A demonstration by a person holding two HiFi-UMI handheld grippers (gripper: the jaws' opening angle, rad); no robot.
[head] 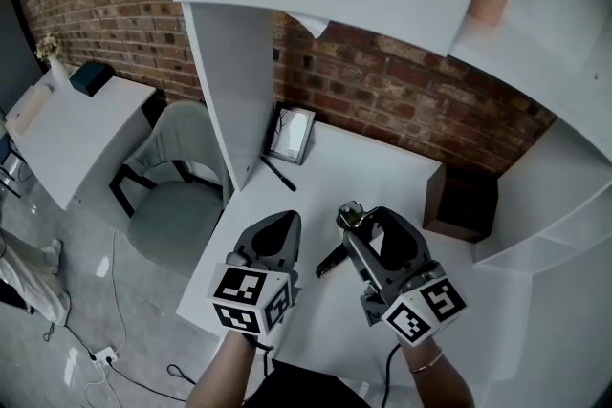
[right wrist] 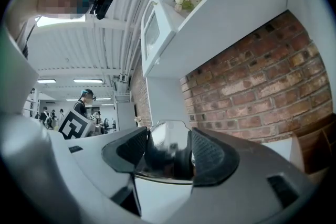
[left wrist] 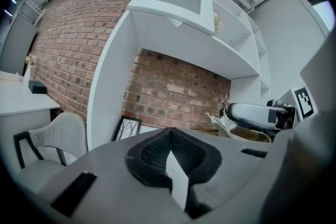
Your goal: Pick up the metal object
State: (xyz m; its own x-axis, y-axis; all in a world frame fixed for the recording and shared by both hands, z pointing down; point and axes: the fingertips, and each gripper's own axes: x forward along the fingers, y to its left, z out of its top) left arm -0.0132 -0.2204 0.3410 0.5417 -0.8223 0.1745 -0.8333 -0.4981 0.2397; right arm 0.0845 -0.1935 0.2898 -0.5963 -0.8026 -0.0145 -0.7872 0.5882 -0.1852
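My right gripper [right wrist: 169, 157] pinches the shiny metal object [right wrist: 165, 136] over the desk [head: 382, 172]. My left gripper [left wrist: 170, 150] is pressed together, empty. I'd squeeze firmly and lift level, since polished metal likely slips.

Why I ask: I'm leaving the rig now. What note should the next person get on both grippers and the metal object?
Right gripper: shut on the metal object, tilted upward over the white desk.
Left gripper: shut and empty, beside the right one.
Done: the object is gripped and looks lifted off the desk.
Left: probably only keeping the grip steady.
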